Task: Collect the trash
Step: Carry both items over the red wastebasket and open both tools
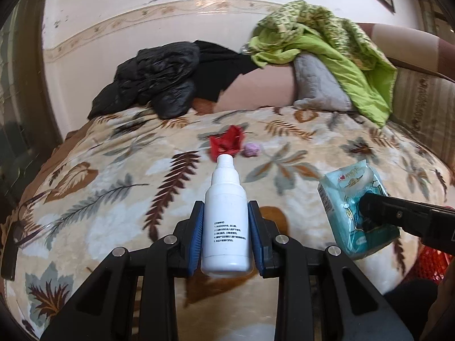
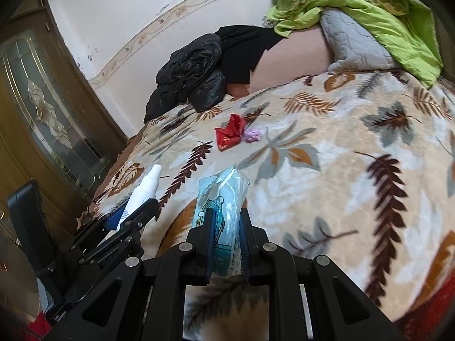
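A white plastic bottle (image 1: 226, 221) with small black print stands upright between the blue pads of my left gripper (image 1: 226, 213), which is shut on it above the bed. The same white bottle (image 2: 145, 190) shows at the left of the right wrist view, in the left gripper (image 2: 133, 213). My right gripper (image 2: 226, 218) is shut on a light blue tissue packet (image 2: 221, 196); that packet (image 1: 349, 196) and the right gripper (image 1: 366, 207) appear at the right of the left wrist view. A crumpled red wrapper (image 1: 227, 142) and a small purple wad (image 1: 251, 150) lie on the leaf-patterned blanket (image 1: 113, 184) farther back.
A black jacket (image 1: 159, 82), a grey pillow (image 1: 318, 85) and a green quilt (image 1: 335, 48) are piled at the far side of the bed against the wall. A wooden door with glass panels (image 2: 42, 108) stands to the left. Something red (image 1: 432, 264) shows at the lower right.
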